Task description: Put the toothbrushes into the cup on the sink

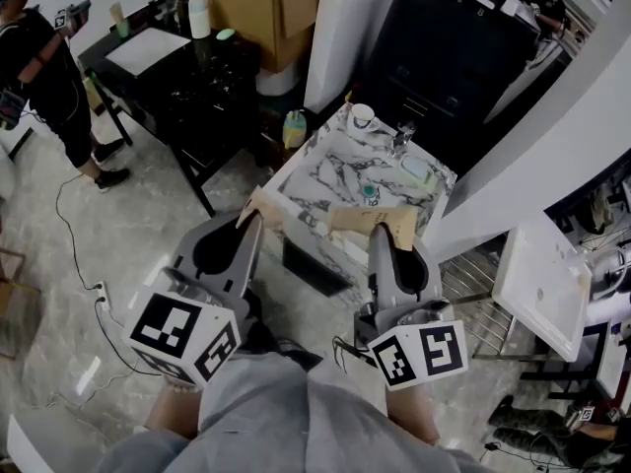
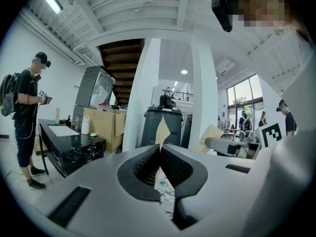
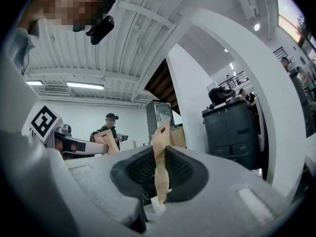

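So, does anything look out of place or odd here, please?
Nothing looks spilled or broken. One oddity: the left tongs and right tongs each clamp a brown paper packet, with no bare toothbrush showing, short of the cup on the marble sink.

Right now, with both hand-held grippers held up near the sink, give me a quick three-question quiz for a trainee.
1. True or false: the left hand-held gripper is shut on a tan paper packet.
2. Multiple choice: the white cup stands on (A) the black table, (B) the marble-patterned sink counter, (C) the brown cardboard box.
3. Short answer: what does the right hand-held gripper hold?
Key: 1 true; 2 B; 3 a second tan paper packet, clamped between its jaws.
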`<action>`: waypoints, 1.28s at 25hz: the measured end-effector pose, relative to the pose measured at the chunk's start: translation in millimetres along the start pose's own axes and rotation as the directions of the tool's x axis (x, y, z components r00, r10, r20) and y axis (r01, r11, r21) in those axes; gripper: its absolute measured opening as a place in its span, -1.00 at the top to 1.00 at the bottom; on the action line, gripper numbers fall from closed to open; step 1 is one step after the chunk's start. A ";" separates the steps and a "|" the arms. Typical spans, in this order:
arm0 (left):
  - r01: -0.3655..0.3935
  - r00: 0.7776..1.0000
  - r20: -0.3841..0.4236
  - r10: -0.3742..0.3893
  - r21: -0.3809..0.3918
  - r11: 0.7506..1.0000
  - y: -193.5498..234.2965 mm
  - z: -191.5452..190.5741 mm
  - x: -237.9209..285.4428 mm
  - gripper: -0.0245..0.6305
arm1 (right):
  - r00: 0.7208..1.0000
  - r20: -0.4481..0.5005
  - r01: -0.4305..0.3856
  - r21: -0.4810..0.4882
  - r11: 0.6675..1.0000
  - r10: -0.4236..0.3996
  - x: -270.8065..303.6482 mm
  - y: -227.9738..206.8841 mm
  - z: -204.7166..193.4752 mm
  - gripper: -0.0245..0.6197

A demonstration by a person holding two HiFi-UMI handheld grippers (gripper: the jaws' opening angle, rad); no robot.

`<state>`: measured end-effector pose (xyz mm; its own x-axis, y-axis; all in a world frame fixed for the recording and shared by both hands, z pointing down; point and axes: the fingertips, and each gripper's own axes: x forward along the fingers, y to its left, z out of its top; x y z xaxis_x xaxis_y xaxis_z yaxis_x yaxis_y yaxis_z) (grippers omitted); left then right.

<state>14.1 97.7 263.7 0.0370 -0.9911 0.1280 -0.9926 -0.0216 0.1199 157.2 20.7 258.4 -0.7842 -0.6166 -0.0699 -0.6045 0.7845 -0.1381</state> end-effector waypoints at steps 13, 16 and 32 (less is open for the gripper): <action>0.096 0.995 -0.008 -0.096 0.009 0.995 23.5 5.6 57.5 0.91 | 0.997 0.000 0.083 -0.007 0.997 -0.083 37.5 -21.7 -7.7 0.78; 0.121 0.993 -0.016 -0.121 0.010 0.993 36.3 12.1 80.3 0.91 | 0.994 -0.006 0.107 -0.010 0.994 -0.107 59.3 -29.1 -6.0 0.78; 0.308 0.949 -0.079 -0.306 0.021 0.951 120.0 27.8 196.2 0.91 | 0.958 -0.017 0.288 -0.002 0.958 -0.288 177.5 -52.3 -17.0 0.78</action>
<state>-101.0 -103.1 275.9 0.3476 -0.9235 0.1623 -0.9351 -0.3286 0.1328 47.2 -128.6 270.0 -0.5794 -0.8150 -0.0102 -0.8049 0.5741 -0.1500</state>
